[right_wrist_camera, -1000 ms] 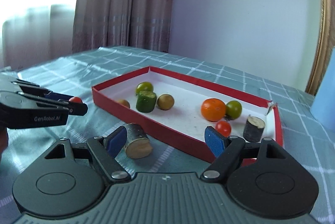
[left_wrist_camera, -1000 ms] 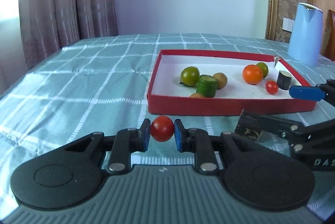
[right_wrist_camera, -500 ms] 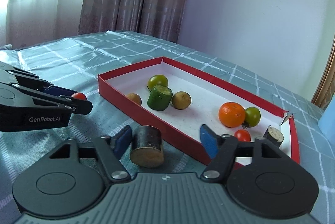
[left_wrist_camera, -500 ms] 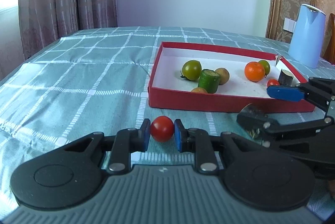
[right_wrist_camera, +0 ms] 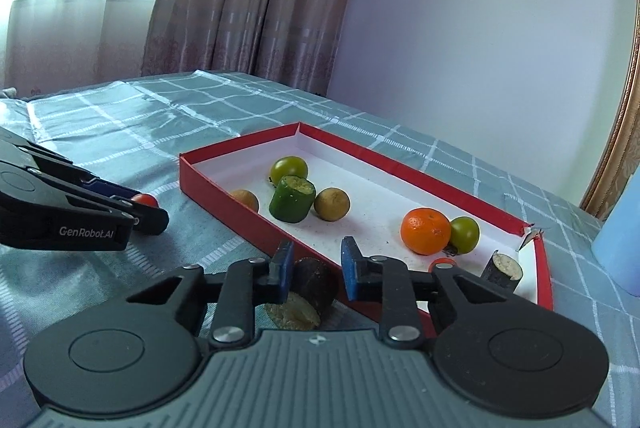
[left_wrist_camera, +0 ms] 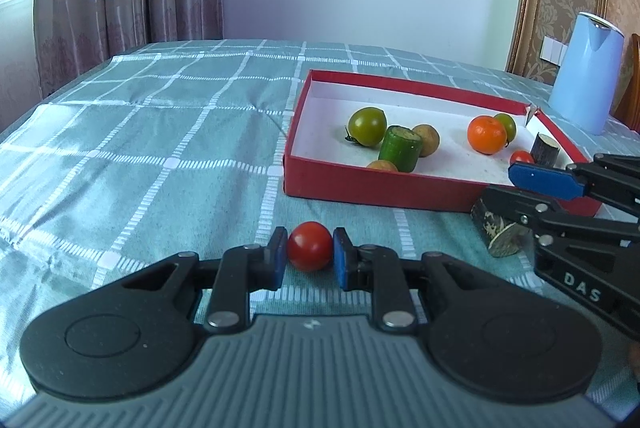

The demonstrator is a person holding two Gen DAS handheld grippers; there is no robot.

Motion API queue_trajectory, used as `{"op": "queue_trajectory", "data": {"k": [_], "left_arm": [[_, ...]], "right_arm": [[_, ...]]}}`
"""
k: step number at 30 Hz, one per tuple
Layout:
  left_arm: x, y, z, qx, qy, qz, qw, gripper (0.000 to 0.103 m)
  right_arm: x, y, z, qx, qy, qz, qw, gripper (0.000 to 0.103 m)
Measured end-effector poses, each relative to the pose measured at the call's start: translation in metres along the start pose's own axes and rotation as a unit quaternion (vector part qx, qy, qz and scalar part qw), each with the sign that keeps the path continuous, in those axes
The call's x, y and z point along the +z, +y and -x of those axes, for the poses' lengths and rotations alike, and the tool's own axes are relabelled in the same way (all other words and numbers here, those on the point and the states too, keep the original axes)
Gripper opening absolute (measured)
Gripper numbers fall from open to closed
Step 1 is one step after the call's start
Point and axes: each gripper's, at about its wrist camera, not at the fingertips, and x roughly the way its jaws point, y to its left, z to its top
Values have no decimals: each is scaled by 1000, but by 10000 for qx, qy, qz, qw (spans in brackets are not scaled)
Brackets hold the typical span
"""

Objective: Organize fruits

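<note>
Left gripper (left_wrist_camera: 310,258) clamped on glossy red cherry tomato (left_wrist_camera: 310,246); right gripper (right_wrist_camera: 314,268) part-open, straddling dark log piece (right_wrist_camera: 308,292) beside red tray (right_wrist_camera: 208,180) wall.

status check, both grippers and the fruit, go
Left gripper shut on red tomato. Right gripper around dark cane piece, grip unconfirmed. Red tray ahead, path clear.

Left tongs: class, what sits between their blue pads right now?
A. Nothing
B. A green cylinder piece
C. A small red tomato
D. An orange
C: the left tongs are closed on a small red tomato over the checked cloth, outside the red tray.
</note>
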Motion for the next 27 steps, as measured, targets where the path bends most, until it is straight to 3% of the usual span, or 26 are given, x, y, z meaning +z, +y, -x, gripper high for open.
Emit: {"op": "queue_trajectory", "data": {"k": [4,6,8,11,15,19,21,27], "left_arm": [[0,2,0,-49,5,69,10000,22],[0,3,0,-62,4,85,9999,22],[0,3,0,-73,4,98,9999,22],[0,4,0,-108,13,122,9999,22],[0,4,0,-137,13,142,9998,22],[0,4,0,-141,12,139,9998,22],[0,4,0,-149,12,148,9998,22],[0,3,-1,-141,18,133,9998,22]], "right_arm": [[-1,-11,6,289,85,-264,9992,27],[-2,-15,7,365,164,-386,9985,37],[-4,-17,10,437,189,-453,9978,60],[-5,-11,15,51,11,-210,9998,74],[-5,-5,6,245,187,-123,9994,74],[-2,6,0,-33,202,144,9997,73],[-3,6,4,4,216,35,9998,65],[-7,-4,0,166,511,-409,9977,62]]}}
